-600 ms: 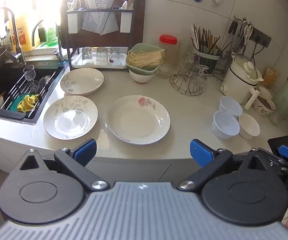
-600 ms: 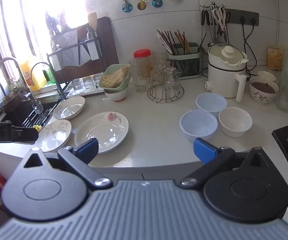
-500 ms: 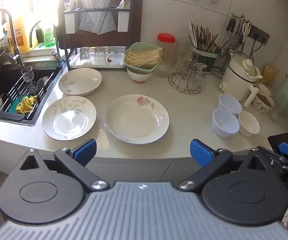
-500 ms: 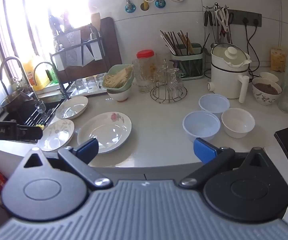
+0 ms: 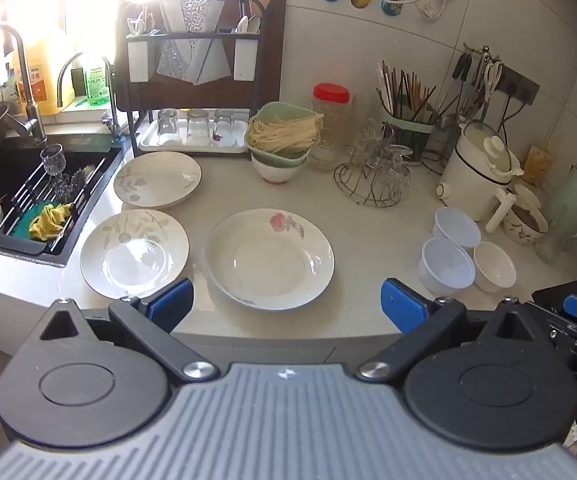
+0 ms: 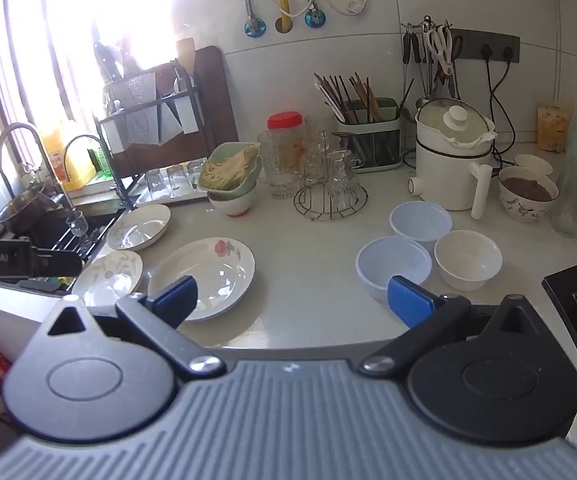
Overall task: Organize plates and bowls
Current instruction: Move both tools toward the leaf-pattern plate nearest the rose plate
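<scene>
**Both claws wide and empty, short of the counter: pick the first plate by its rim**

The left gripper and the right gripper each hang before the counter's front edge with jaws spread wide and nothing between them.

Three plates lie apart on the counter: the rose plate at the front edge, the leaf plate beside it toward the sink, and a third plate behind that one. Three bowls sit in a tight cluster toward the right front corner: two pale plastic bowls and a white bowl.

The stacking has probably not begun. To do it well, come in low over the front edge and pinch a plate's near rim squarely, one pad above and one beneath. Lift it level, since glazed ware slips. Nest the bowls from above, keeping clear of the kettle and the glass rack.
</scene>
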The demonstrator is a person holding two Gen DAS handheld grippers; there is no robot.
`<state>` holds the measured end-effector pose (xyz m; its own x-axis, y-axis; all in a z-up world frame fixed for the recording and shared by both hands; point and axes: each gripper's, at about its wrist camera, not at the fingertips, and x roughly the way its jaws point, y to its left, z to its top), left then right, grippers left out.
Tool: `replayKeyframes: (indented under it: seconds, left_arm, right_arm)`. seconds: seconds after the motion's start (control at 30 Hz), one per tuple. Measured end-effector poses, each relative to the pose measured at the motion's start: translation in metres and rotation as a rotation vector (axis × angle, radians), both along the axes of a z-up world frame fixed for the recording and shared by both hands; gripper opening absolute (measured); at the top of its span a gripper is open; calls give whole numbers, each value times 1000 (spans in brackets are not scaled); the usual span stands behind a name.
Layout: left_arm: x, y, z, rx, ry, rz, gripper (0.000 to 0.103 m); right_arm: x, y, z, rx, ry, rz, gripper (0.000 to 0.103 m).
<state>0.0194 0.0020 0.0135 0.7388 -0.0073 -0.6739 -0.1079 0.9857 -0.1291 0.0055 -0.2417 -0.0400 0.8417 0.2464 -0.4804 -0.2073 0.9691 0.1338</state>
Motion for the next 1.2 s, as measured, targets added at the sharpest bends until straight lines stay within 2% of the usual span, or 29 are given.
replayKeyframes:
  seconds: [0.77, 1.2]
  left_arm:
    - [-2, -8, -8, 20, 8, -15, 101]
    - [-8, -3, -8, -26, 9, -8, 101]
  right_arm:
    - [1, -2, -2, -2, 6, -21, 103]
    - [-1, -3, -3, -14, 11, -28, 103]
